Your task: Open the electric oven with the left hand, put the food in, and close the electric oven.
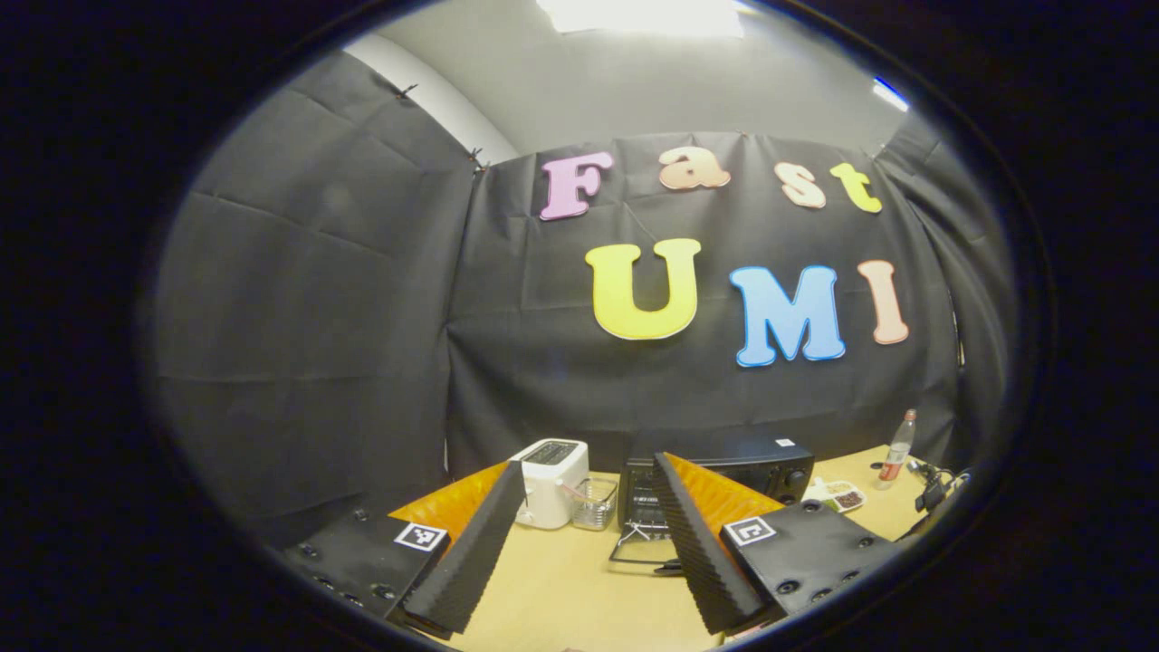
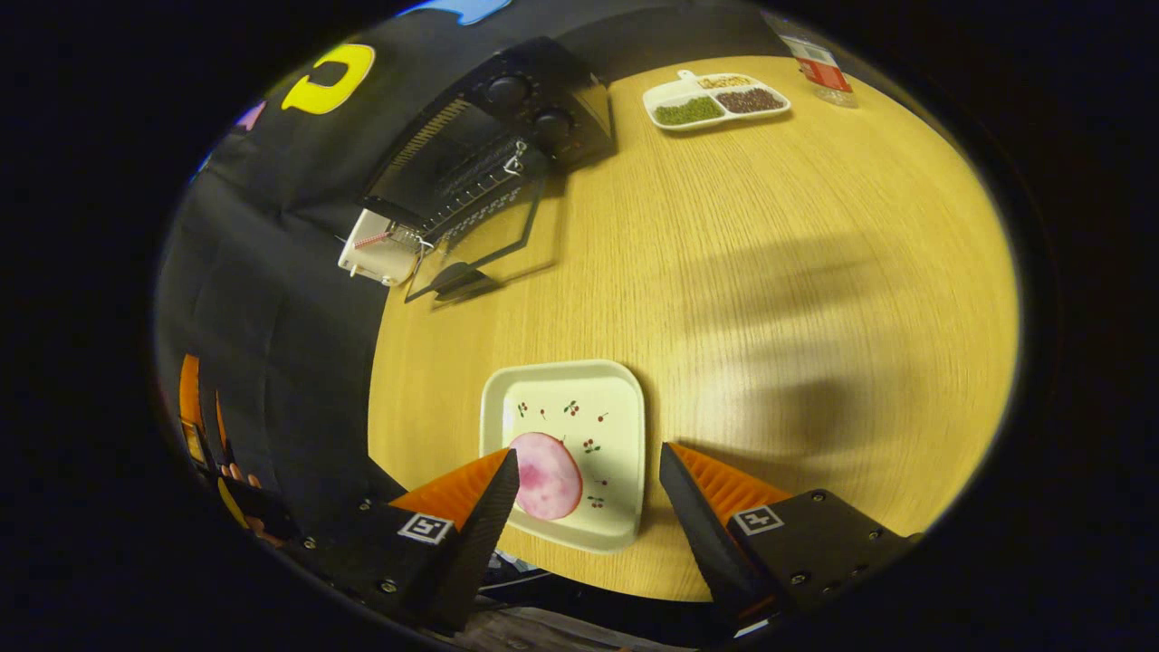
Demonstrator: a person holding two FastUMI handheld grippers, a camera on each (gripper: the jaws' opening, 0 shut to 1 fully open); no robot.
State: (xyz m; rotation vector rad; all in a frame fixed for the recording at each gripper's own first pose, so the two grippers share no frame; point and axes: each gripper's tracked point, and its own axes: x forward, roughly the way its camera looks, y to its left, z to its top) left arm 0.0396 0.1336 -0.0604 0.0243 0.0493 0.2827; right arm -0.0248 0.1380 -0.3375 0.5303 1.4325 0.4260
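Fingers of the right gripper (image 2: 589, 516) stand apart with nothing between them, hanging over the near edge of the table (image 2: 815, 272) and straddling the near half of the plate (image 2: 616, 426). On that plate lies the food, a round pink slice (image 2: 546, 475), in the near corner next to the left-hand finger; whether that finger touches the slice or the plate's rim I cannot tell. From the plate, the electric oven (image 2: 507, 118) sits at the far side of the table, well apart, with its glass door (image 2: 480, 244) already folded down flat toward the plate, so the opening faces the food.

Seen in the left gripper view, the left gripper (image 1: 589, 543) also has its fingers spread and empty, held back from the oven and pointing at its open front (image 1: 645, 507). A white toaster (image 1: 552, 480) stands just beside the oven.

As I judge it, the opening step is done and the pick comes next. The right gripper is plainly the nearer one to the slice. The slice looks thin and flat, so the fingers would need to come low and shift toward the slice's corner of the plate before closing, then carry it straight away from the plate toward the oven mouth.
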